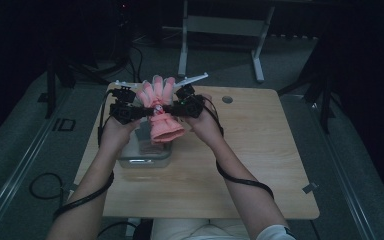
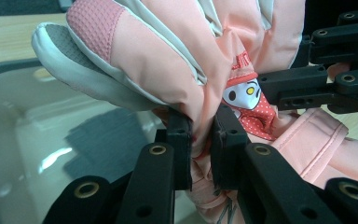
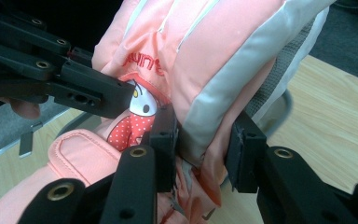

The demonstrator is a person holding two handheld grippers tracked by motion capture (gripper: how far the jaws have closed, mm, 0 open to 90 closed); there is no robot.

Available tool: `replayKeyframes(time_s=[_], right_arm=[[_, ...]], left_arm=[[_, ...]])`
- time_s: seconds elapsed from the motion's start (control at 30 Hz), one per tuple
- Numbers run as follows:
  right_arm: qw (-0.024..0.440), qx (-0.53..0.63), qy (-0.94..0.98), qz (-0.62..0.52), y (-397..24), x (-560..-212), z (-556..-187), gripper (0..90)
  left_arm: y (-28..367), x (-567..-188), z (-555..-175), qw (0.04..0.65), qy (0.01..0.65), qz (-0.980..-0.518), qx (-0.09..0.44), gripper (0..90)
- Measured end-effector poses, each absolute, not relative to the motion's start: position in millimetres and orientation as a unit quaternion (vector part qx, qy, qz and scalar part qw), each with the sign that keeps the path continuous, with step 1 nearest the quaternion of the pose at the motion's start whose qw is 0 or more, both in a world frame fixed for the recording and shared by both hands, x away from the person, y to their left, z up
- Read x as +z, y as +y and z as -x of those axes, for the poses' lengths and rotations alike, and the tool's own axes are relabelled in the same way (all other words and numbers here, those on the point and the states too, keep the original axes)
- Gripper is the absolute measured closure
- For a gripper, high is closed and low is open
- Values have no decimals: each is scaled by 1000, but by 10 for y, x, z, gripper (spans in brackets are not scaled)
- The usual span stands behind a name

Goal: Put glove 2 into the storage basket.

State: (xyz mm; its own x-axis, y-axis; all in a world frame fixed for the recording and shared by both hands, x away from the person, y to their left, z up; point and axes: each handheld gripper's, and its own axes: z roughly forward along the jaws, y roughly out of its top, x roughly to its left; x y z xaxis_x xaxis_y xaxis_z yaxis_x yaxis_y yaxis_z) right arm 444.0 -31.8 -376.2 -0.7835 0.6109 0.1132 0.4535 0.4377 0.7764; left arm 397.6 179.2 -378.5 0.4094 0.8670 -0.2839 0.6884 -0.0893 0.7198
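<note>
A person seated at a light wooden surface (image 1: 260, 165) holds a pink padded winter glove (image 1: 158, 107) up in the air between two hand-held grippers, above a clear plastic storage bin (image 1: 142, 155) that stands on the surface's left half. The left hand-held gripper (image 2: 201, 135) is clamped tight on a fold of the glove's fabric near the wrist; its two black jaws pinch the pink cloth with almost no gap. The right hand-held gripper (image 3: 200, 149) grips the opposite edge, its jaws set wider around a thick grey-trimmed side of the glove. A red polka-dot cartoon patch (image 2: 247, 105) sits on the back of the glove, between the two grips. In the high view the glove's long axis runs away from the person: its fingers point up and toward the surface's far edge, while its cuff hangs down toward the bin. The two hand-held grippers face each other from the glove's left and right sides, level with one another and about equally near to it, so neither hand has the advantage. Both forearms reach forward from the lower edge of the high view, with wrists raised and cables trailing along the arms. The bin lies just under and slightly nearer than the cuff, so a lowering move would likely bring the cuff in first.
</note>
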Motion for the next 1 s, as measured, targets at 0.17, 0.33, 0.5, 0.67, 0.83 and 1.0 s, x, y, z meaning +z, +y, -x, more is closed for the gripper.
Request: replayKeyframes(time_s=[0.17, 0.33, 0.5, 0.67, 0.83, 1.0], right_arm=[[82, 428, 848, -303, -123, -3772, -4445, 673], [74, 426, 852, -294, 11, -3792, -4449, 672], [68, 417, 860, -287, 103, -3859, -4492, 673], [67, 398, 869, -284, 147, -3965, -4553, 672], [58, 380, 876, -290, 165, -4118, -4627, 673], [48, 366, 881, -297, 162, -4312, -4678, 673]], left_arm=[[1983, -3782, -3905, 410, 547, -722, 112, 791], [2091, -3821, -3870, 409, 557, -715, 110, 791], [2139, -3935, -3870, 412, 568, -704, 109, 792], [2146, -4089, -3919, 410, 577, -699, 98, 792], [2134, -4262, -3975, 406, 589, -694, 80, 793], [2096, -4452, -4038, 389, 597, -698, 69, 792]])
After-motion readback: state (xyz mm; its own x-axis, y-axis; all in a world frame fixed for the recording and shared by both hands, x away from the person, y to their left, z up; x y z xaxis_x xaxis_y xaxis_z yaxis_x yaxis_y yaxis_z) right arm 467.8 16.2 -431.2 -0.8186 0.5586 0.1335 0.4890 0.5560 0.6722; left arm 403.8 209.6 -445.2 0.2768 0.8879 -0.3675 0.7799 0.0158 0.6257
